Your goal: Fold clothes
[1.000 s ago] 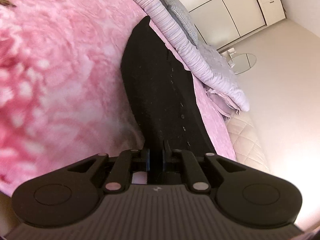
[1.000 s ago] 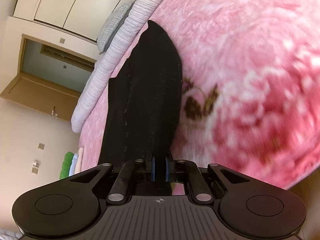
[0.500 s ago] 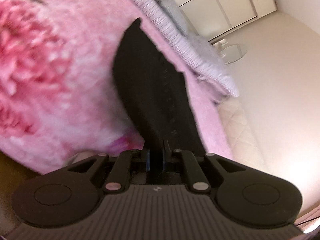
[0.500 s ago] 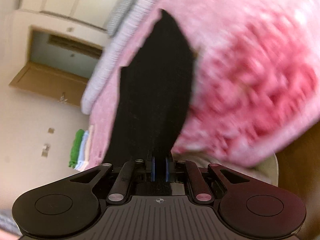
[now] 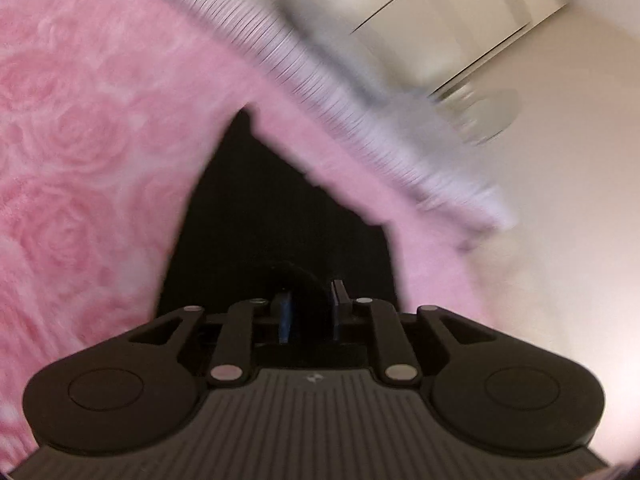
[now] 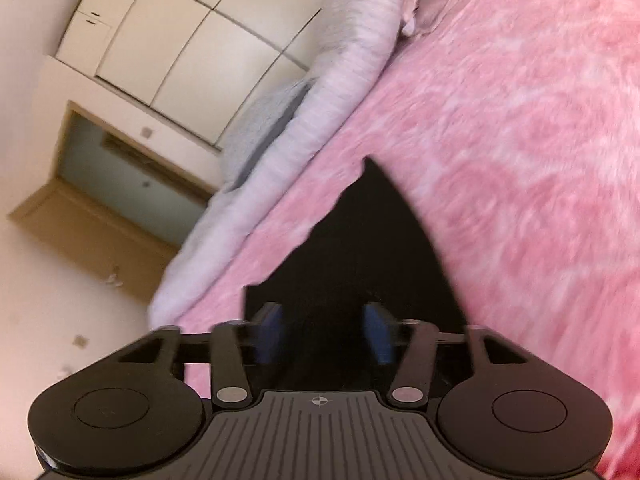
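A black garment (image 5: pixel 280 208) lies flat on the pink rose-patterned blanket (image 5: pixel 80 152), reaching from my left gripper (image 5: pixel 310 309) up to a point. The left jaws are opening, with a narrow gap between the blue pads; a bunch of black cloth sits loosely in that gap. In the right wrist view the same black garment (image 6: pixel 372 248) spreads out on the blanket (image 6: pixel 520 140) under my right gripper (image 6: pixel 324 330). The right jaws are opening too and stand wide apart, their pads clear of the cloth beneath them. The left view is blurred by motion.
A rolled lilac striped quilt (image 6: pixel 320 120) and a grey pillow (image 6: pixel 260 124) lie along the bed's far edge. Beyond are white wardrobe doors (image 6: pixel 180 40), a doorway (image 6: pixel 120 176), a round glass table (image 5: pixel 484 116) and pale floor (image 5: pixel 560 220).
Both grippers have travelled across the bed with the black garment's edge and have let go of it. The garment now looks shorter and lies on the blanket.
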### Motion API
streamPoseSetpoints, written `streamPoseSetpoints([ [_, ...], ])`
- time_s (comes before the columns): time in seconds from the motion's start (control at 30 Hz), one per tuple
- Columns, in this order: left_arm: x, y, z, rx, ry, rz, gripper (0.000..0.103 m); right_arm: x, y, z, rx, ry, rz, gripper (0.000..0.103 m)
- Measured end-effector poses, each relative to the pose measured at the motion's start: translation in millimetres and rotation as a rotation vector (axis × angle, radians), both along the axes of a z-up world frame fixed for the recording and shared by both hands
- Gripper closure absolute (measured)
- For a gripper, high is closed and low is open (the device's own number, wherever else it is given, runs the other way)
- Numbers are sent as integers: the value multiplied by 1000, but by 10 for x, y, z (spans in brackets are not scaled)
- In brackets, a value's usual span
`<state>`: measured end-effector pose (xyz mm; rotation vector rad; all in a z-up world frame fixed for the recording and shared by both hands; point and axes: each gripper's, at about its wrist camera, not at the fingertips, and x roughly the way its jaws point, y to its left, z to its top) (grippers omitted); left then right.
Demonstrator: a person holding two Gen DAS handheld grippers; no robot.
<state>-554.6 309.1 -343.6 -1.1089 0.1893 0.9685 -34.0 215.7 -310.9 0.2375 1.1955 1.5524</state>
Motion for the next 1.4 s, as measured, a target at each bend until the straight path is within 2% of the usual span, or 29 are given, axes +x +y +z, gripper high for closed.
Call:
streamPoseSetpoints([
  [0.03, 9, 64, -76, -20, 22, -17, 84, 29, 58, -38, -3, -23, -8, 48],
  [0.13, -51, 76, -202, 11, 122, -24, 78, 91, 101, -252, -48, -110, 44, 48],
  [0.23, -167, 120, -256, 8, 128, -16, 77, 76, 163, -510, -101, -192, 111, 48],
  [0.3, -226, 157, -266, 15, 123, -12, 77, 18, 258, -605, -99, -236, 163, 48],
  [0.47, -161, 240, -310, 57, 188, -73, 67, -97, 604, -718, -67, -243, 235, 48],
  [0.63, -38, 313, -507, 33, 217, -137, 65, -177, 811, -873, -91, -251, 272, 48],
  [0.73, 58, 254, -531, 82, 280, -145, 70, -204, 816, -889, -81, -223, 297, 48],
  [0.77, 90, 226, -524, 105, 303, -148, 81, -225, 810, -882, -79, -215, 316, 49],
  [0.8, 112, 200, -505, 126, 316, -159, 95, -265, 776, -860, -73, -230, 330, 75],
  [0.83, 132, 175, -482, 146, 327, -174, 95, -313, 754, -841, -71, -269, 343, 96],
  [0.9, 124, 141, -415, 183, 334, -173, 95, -356, 674, -778, -45, -323, 341, 97],
  [1.07, 88, 198, -229, 247, 298, -178, 95, -213, 547, -534, 36, -331, 259, 97],
  [1.17, 185, 307, -238, 259, 323, -187, 95, -173, 547, -455, 54, -342, 225, 97],
  [1.27, 259, 450, -433, 186, 344, -193, 94, -226, 667, -609, -61, -387, 212, 97],
  [1.33, 273, 484, -571, 148, 365, -179, 91, -212, 721, -802, -164, -357, 184, 97],
  [1.4, 241, 447, -599, 156, 353, -155, 89, -160, 677, -879, -171, -312, 146, 97],
])
